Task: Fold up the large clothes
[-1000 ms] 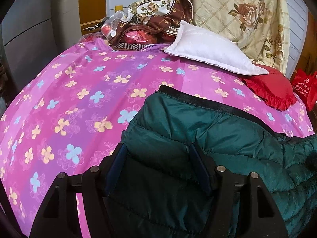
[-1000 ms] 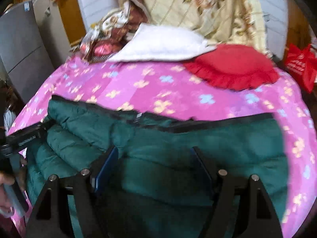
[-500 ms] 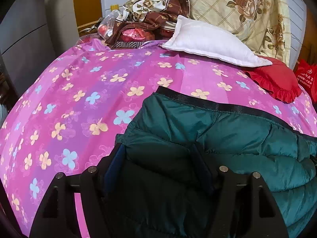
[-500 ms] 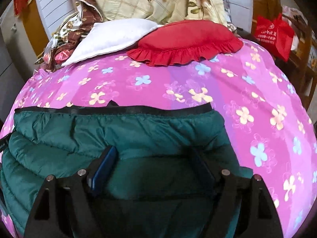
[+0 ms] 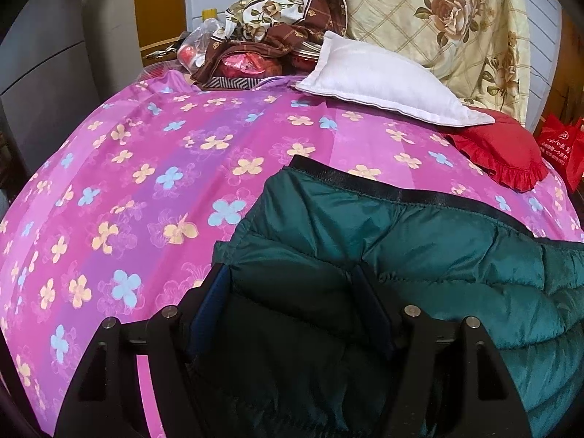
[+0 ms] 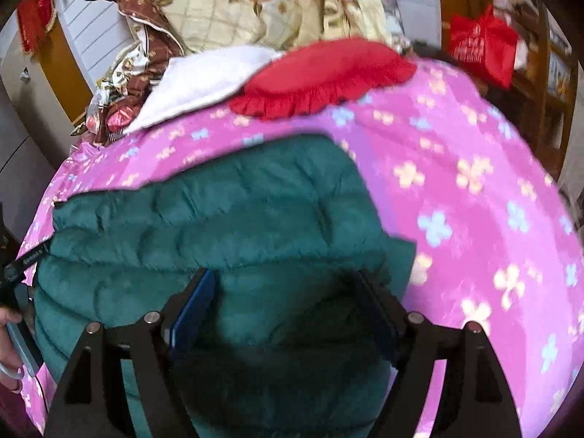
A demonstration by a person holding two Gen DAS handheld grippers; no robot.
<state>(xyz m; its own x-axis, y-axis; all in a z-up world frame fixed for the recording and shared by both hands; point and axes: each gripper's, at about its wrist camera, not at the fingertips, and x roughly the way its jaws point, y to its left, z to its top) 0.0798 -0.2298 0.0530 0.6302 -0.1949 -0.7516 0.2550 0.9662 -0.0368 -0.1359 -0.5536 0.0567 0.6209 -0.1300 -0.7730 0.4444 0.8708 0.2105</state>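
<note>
A dark green puffer jacket (image 5: 419,255) with a black hem band lies on the pink flowered bedspread (image 5: 146,182). My left gripper (image 5: 292,284) stands over the jacket's left end. Its jaws are wide, and puffy fabric fills the space between the blue pads without being pinched. In the blurred right wrist view my right gripper (image 6: 288,288) hangs open over the jacket (image 6: 219,219) near its right edge, the fabric lying flat under it. At that view's left edge a person's hand (image 6: 8,325) holds the other tool.
A white pillow (image 5: 383,80) and a red frilled cushion (image 5: 503,157) lie at the head of the bed. Behind them are a cream rose quilt (image 5: 438,18) and a brown pile of cloth and bags (image 5: 255,47). Red bags (image 5: 562,146) stand at the right.
The right gripper has slid to the right over the lying jacket and rolled, so the jacket's right edge now sits by its right finger. The left gripper has barely moved.
</note>
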